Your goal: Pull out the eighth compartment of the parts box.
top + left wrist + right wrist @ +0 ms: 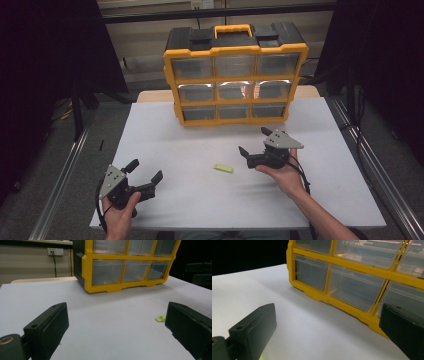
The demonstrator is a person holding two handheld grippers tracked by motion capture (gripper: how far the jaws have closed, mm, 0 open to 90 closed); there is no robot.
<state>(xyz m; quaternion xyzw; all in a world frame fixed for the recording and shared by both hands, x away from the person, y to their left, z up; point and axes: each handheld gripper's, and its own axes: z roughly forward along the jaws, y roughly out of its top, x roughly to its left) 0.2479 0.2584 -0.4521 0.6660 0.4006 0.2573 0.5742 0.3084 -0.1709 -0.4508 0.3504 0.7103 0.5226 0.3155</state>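
The small yellow-green piece point(223, 169) lies flat on the white table point(165, 140), between both tools and in open reach; the right tool point(255, 145), nearest it, holds nothing, jaws wide; the left tool point(146, 169) likewise stands wide and empty; the yellow drawer cabinet point(235, 75) stands upright at the far edge, drawers facing the person.

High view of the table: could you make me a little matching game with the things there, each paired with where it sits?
Things:
1. drawer box
2. yellow piece
3. left gripper
4. right gripper

Places:
A. middle of the white table, lying flat
B. near left corner, held open
C. far edge, upright
D. right of the yellow piece, held open

Pairs: 1-C, 2-A, 3-B, 4-D
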